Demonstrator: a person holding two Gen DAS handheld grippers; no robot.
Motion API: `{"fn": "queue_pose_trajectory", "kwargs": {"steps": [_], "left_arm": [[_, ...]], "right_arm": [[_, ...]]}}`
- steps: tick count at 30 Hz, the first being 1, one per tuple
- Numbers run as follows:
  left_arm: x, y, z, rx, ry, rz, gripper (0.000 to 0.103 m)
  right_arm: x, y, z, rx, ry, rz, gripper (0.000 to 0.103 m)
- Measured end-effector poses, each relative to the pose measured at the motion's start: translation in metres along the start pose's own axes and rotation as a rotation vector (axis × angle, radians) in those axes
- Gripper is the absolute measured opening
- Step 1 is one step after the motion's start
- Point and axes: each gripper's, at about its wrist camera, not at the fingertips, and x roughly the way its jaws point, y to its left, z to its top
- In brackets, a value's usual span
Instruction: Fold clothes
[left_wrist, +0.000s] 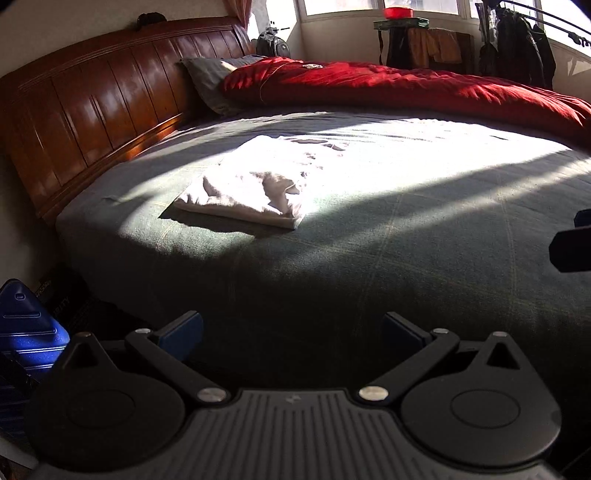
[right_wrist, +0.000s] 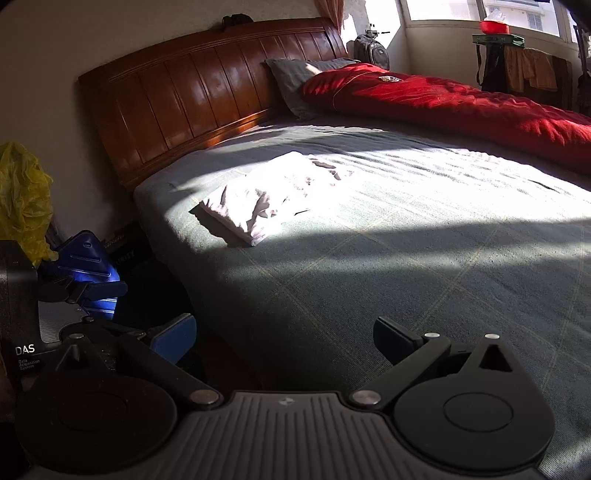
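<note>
A white garment (left_wrist: 258, 181) lies folded into a rough rectangle on the grey-green bed sheet (left_wrist: 369, 240), in a patch of sunlight near the headboard. It also shows in the right wrist view (right_wrist: 266, 195). My left gripper (left_wrist: 291, 334) is open and empty, held near the bed's front edge, well short of the garment. My right gripper (right_wrist: 284, 338) is open and empty, also back from the garment at the bed's near corner. The left gripper's body (right_wrist: 74, 291) shows at the left of the right wrist view.
A wooden headboard (left_wrist: 92, 107) stands at the left. A red quilt (left_wrist: 406, 92) and a grey pillow (left_wrist: 210, 77) lie at the far side. A blue object (left_wrist: 26, 328) and a yellow bag (right_wrist: 22, 199) sit on the floor beside the bed.
</note>
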Motion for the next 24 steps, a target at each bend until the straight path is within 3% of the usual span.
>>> {"fn": "queue_pose_trajectory", "kwargs": {"steps": [3, 13, 18, 24], "left_arm": [[-0.013, 0.007, 0.006, -0.039, 0.026, -0.020, 0.102], [-0.046, 0.031, 0.038, -0.068, -0.015, -0.041, 0.102], [-0.050, 0.041, 0.048, -0.133, -0.039, -0.022, 0.102], [-0.030, 0.040, 0.033, -0.212, 0.035, -0.066, 0.102]], "right_arm": [[0.005, 0.005, 0.001, -0.007, 0.021, -0.031, 0.103], [0.005, 0.040, 0.025, -0.129, 0.009, -0.049, 0.103], [0.004, 0.052, 0.031, -0.140, -0.017, -0.069, 0.103], [0.008, 0.062, 0.023, -0.141, -0.029, -0.122, 0.103]]}}
